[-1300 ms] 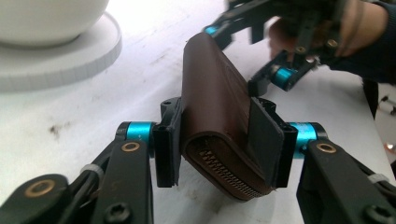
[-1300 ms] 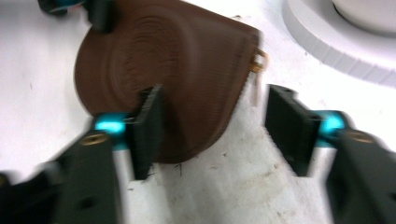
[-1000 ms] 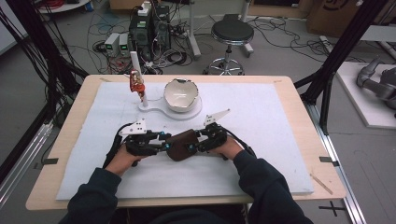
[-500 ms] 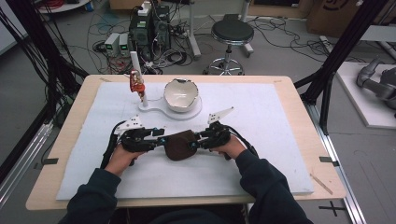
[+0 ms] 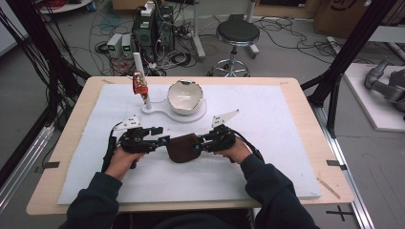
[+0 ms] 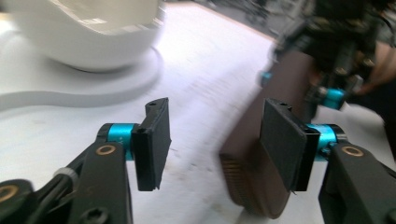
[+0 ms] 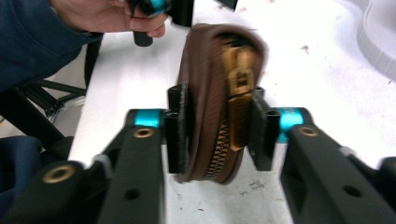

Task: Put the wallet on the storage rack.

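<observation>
- Right gripper [image 7: 215,126]: pads [image 7: 177,126] clamped on both faces of the brown zip pouch [image 7: 205,93], brass zipper pull [image 7: 239,79] lying just inside one pad; jaws just been closing, pouch between them.
- Left gripper [image 6: 212,140]: jaws just been opening, now standing apart with nothing pressed; one pad [image 6: 280,140] just in front of the pouch's side [image 6: 254,186], the other pad clear of it.
- Pouch [image 5: 184,148] standing on edge on the white mat [image 5: 286,119], on the person's side of the white bowl [image 5: 185,97], between the two grippers.
- Best kept pinched squarely and steady by the right, so that the pouch stays upright and the zipper edge stays reachable.
- Best re-aimed with the left at the pull tab, closing on the tab alone, not on the pouch wall.
- Likely risk: the rounded leather sliding out of the pads if the pull comes sideways.
- Both hands low over the mat, grippers [image 5: 143,140] [image 5: 215,140] near level and pointing inward at each other, forearms coming in from the near edge.
</observation>
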